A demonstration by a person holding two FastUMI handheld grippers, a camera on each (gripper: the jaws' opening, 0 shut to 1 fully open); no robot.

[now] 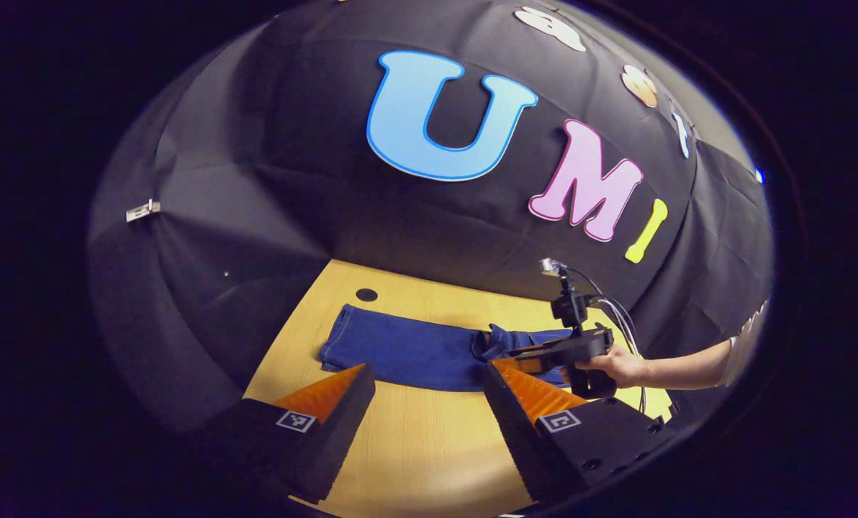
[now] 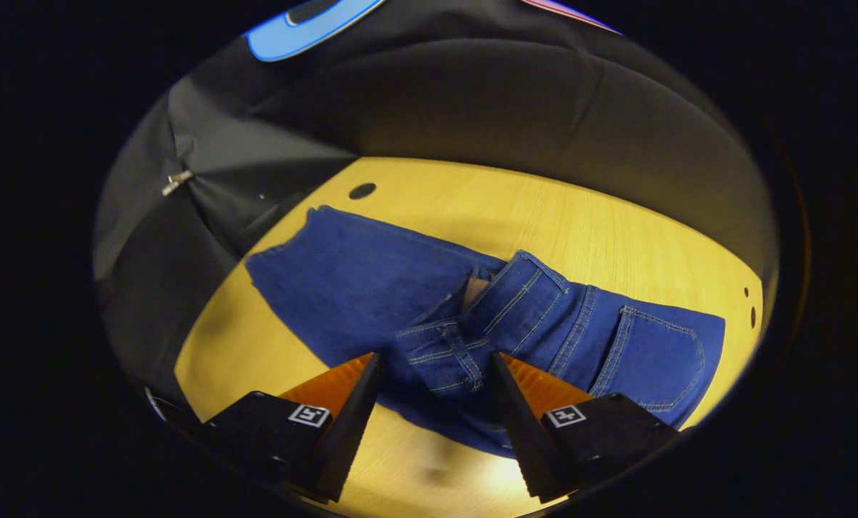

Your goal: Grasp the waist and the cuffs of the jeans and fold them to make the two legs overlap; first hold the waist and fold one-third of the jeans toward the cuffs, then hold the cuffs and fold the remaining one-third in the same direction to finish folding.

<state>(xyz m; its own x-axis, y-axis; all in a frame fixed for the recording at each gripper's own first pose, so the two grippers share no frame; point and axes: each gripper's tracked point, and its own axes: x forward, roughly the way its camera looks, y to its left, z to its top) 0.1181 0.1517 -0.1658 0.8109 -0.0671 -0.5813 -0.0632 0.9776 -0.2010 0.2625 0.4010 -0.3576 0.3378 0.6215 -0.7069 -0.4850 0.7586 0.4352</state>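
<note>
My left gripper (image 1: 429, 381) hangs above the near part of the wooden table (image 1: 414, 446), its two fingers spread wide with nothing between them, pointing at the jeans (image 1: 407, 352) that lie across the tabletop. Farther off in the left gripper view I see my right gripper (image 1: 537, 356), held in my right hand (image 1: 620, 365) with the forearm reaching in from the right edge; it sits low over the folded waist end.

In the right gripper view that gripper (image 2: 436, 374) is angled down at the denim (image 2: 357, 280), fingers apart on either side of a bunched fold of waistband (image 2: 443, 356) (whether the pads actually press the cloth I cannot tell). The waist third lies turned over onto the legs, back pocket (image 2: 659, 352) facing up at the right, while the cuffs (image 2: 285, 230) stretch toward the far left, near a dark round hole (image 2: 362, 191) in the tabletop.

Bare wood lies beyond the jeans up to the black cloth wall (image 2: 472, 108), and in front of them toward me. A metal clip (image 2: 177, 180) pins the cloth at the left. Small holes (image 2: 751, 313) mark the table's right edge.
</note>
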